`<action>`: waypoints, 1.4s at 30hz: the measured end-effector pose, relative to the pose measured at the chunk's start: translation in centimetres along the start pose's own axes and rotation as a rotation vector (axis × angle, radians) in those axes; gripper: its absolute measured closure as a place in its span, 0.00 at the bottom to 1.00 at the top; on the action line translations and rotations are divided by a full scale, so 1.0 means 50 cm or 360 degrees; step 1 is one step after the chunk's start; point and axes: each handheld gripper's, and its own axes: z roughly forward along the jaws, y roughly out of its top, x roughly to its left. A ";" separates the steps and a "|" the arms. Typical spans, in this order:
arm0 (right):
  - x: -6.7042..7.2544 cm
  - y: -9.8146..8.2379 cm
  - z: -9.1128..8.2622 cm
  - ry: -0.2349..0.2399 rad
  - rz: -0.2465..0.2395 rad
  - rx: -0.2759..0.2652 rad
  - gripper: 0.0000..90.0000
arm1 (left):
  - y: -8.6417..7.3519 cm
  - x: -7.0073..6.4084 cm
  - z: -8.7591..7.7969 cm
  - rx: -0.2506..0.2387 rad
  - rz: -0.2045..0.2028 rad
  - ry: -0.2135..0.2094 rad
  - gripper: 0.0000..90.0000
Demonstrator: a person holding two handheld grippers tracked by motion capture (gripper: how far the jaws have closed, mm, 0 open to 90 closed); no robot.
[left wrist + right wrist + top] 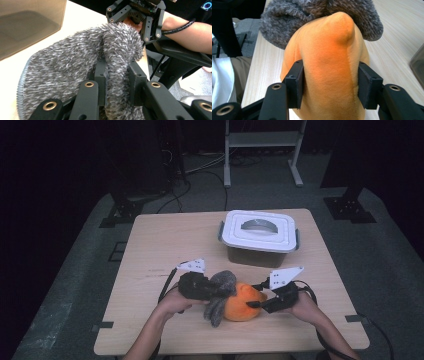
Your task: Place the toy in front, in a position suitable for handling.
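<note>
Two grippers at work on a wooden table (150, 250), seen from the high view. Left gripper (212, 290) clamped on a fuzzy grey sock (220, 295), at the near middle of the table. Right gripper (255, 301) set against an orange plush toy (242, 302), touching the sock on its right. Farther back, well apart from both, a storage box (260, 240) with a white lid, closed.

From the left gripper view: black jaws close together, pinching a fold of the grey sock (75, 65) between the pads. Beyond the sock, the right gripper (133, 18), with a forearm (190, 35) behind it. Upper left, the translucent wall of the storage box (27, 22).

From the right gripper view: jaws partly apart, one on each side of the orange plush toy (327, 62), both pads pressing its flanks. Grey sock (312, 15) draped over the toy's far end, pulled partway onto it. Bare table (397, 32) to the right.
</note>
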 end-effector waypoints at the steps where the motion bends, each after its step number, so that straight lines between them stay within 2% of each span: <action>1: 0.000 -0.004 -0.001 0.0004 -0.0004 -0.0013 0.51 | 0.001 -0.001 0.000 -0.0002 0.0003 -0.0002 0.81; 7: 0.003 -0.003 0.000 0.0002 -0.0047 -0.0026 0.51 | 0.035 -0.021 0.012 -0.0028 0.0077 -0.0062 0.81; 9: 0.004 -0.003 0.001 0.0002 -0.0063 -0.0027 0.51 | 0.046 -0.028 0.023 0.0001 0.0124 -0.0063 0.81; 11: 0.002 -0.004 -0.001 0.0001 -0.0052 -0.0024 0.50 | 0.045 -0.028 0.030 0.0022 0.0108 -0.0050 0.80; 12: 0.000 -0.006 -0.003 -0.0004 -0.0032 -0.0023 0.48 | 0.043 -0.024 0.033 0.0054 0.0096 -0.0012 0.80; 13: -0.001 -0.008 -0.006 -0.0011 0.0019 -0.0026 0.42 | 0.040 -0.021 0.036 0.0073 0.0090 0.0017 0.81; 15: -0.007 -0.007 -0.010 -0.0034 0.0142 -0.0014 0.31 | 0.036 -0.016 0.036 0.0048 0.0062 0.0015 0.81; 16: -0.006 -0.001 -0.013 -0.0051 0.0168 0.0007 0.27 | 0.036 -0.016 0.037 0.0047 0.0065 0.0022 0.81; 20: 0.012 0.021 -0.029 -0.0118 0.0097 0.0014 0.24 | 0.039 -0.017 0.040 0.0048 0.0078 0.0019 0.81; 22: 0.016 0.031 -0.033 -0.0128 0.0079 -0.0013 0.24 | 0.043 -0.019 0.045 0.0038 0.0070 0.0012 0.81; 24: 0.016 0.037 -0.026 -0.0134 0.0072 0.0006 0.24 | 0.046 -0.022 0.051 0.0027 0.0072 0.0000 0.81; 26: 0.015 0.034 -0.010 -0.0128 0.0056 0.0054 0.30 | 0.047 -0.023 0.053 0.0041 0.0087 0.0008 0.81; 29: 0.014 0.024 -0.008 -0.0104 0.0037 0.0031 0.44 | 0.041 -0.017 0.046 0.0037 0.0075 -0.0002 0.81; 31: 0.012 0.019 -0.010 -0.0091 0.0023 0.0035 0.47 | 0.037 -0.011 0.040 0.0052 0.0071 0.0011 0.81; 38: 0.007 -0.003 -0.024 -0.0065 0.0028 0.0020 0.49 | 0.009 0.004 0.024 0.0058 0.0002 0.0044 0.81; 42: 0.008 -0.010 -0.028 -0.0067 0.0021 0.0005 0.49 | 0.006 0.005 0.023 0.0050 0.0002 0.0030 0.81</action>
